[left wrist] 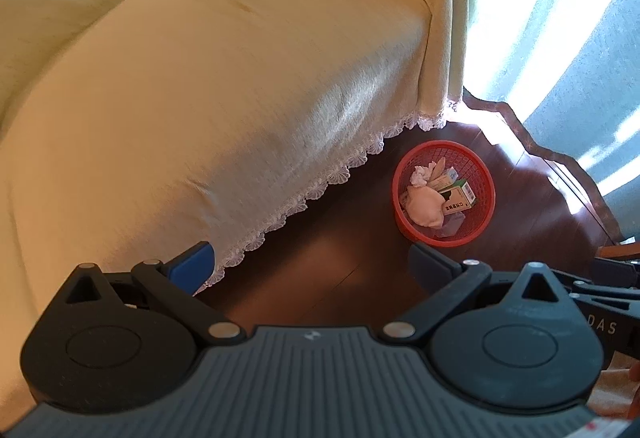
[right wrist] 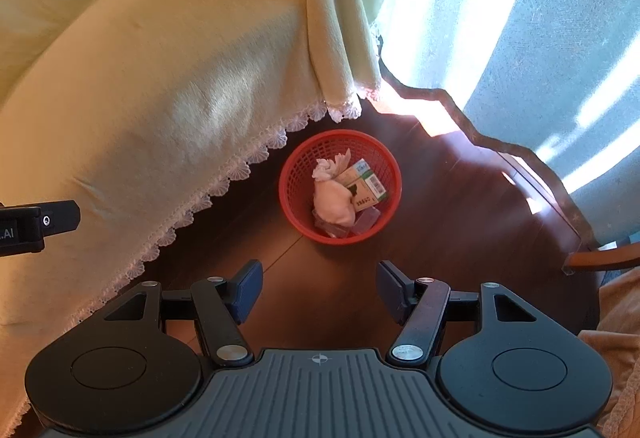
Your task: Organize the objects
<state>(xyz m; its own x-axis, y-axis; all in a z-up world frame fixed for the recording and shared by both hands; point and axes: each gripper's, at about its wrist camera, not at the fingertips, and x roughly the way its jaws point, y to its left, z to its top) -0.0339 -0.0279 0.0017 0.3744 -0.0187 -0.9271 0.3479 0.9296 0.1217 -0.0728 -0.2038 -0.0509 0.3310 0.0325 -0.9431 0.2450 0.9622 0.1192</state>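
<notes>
A red mesh basket stands on the dark wooden floor beside the sofa; it also shows in the right wrist view. It holds a crumpled pink wad, a white tissue, a green box and a few other small items. My left gripper is open and empty, high above the floor to the basket's left. My right gripper is open and empty, above the floor just short of the basket.
A sofa under a pale yellow cover with a lace hem fills the left, also in the right wrist view. A light blue rug lies in bright sun beyond the floor. A wooden chair leg is at the right.
</notes>
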